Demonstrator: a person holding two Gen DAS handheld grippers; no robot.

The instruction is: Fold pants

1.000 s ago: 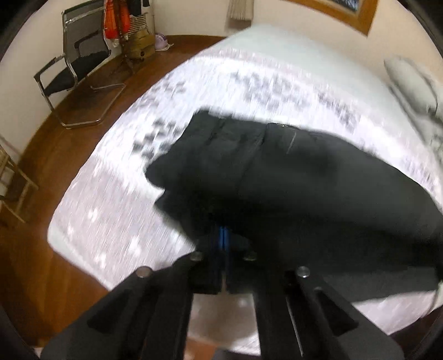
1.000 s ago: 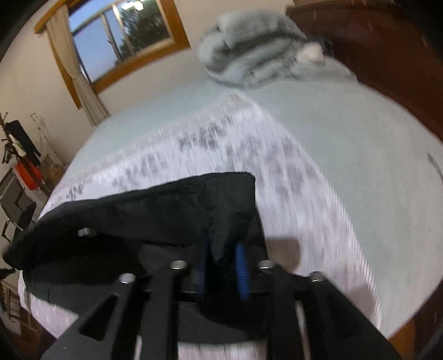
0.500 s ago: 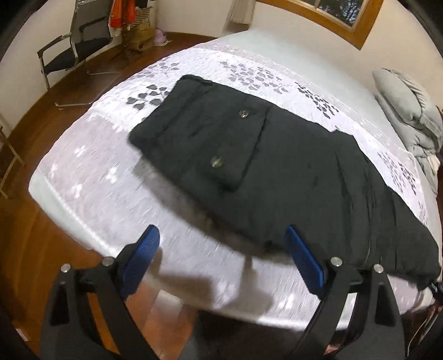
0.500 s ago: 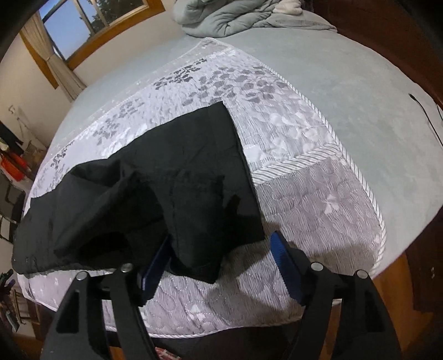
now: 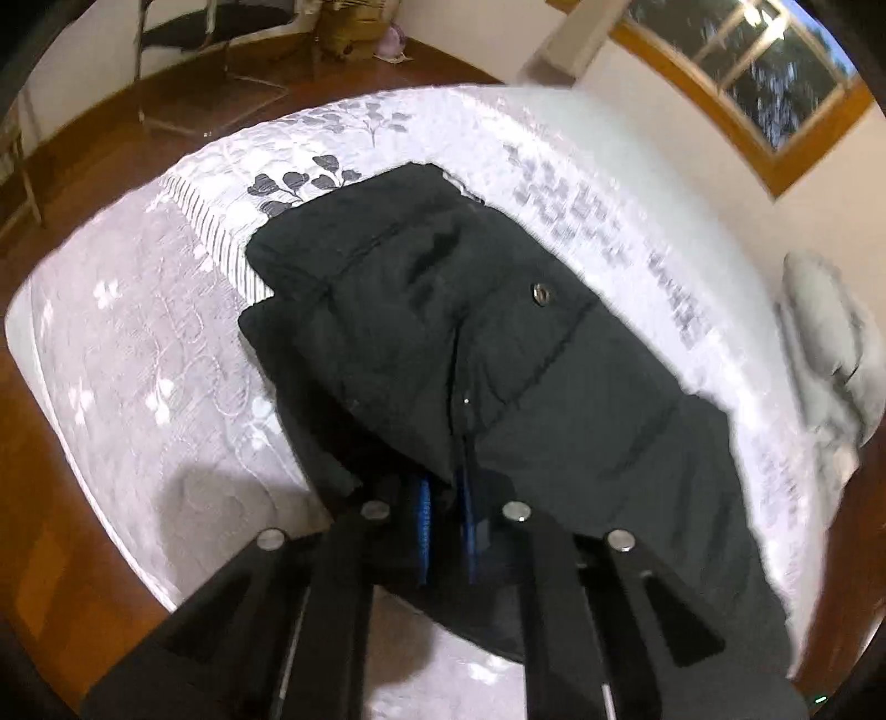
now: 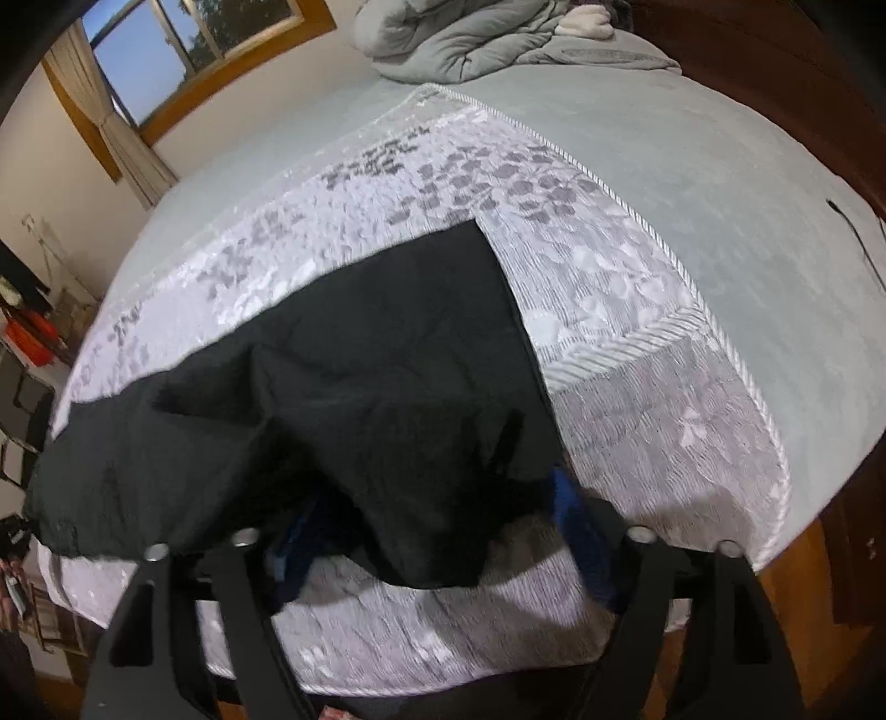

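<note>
Black pants [image 5: 487, 354] are laid across a bed covered with a white floral bedspread [image 5: 138, 354], stretched along the near edge of the mattress.

Left wrist view: the waist end is shown, with a metal snap button [image 5: 540, 292] and a seam running down toward the camera. The left gripper [image 5: 446, 531] is clenched on a fold of the pants at the near edge; the blue pads of its fingers [image 5: 423, 526] are seen close together with black fabric pinched between them. Only this view shows a metal-frame chair [image 5: 210, 33] on the wooden floor [image 5: 44, 559] beyond the bed.

Right wrist view: the leg end of the pants [image 6: 354, 387] is shown, its hem edge running straight across the bedspread [image 6: 637, 387]. The fabric is bunched and draped over the right gripper [image 6: 437, 548]. The blue fingers [image 6: 576, 526] are spread wide apart, with a flap of cloth hanging between them but not pinched; the gripper is released. Only this view shows a grey comforter [image 6: 470, 33] piled at the far end of the bed, on the plain pale-green sheet [image 6: 747, 210], and a beige curtain [image 6: 111, 116].

A wood-framed window [image 6: 183, 50] is seen in both views; the left view is motion-blurred toward the right side.
</note>
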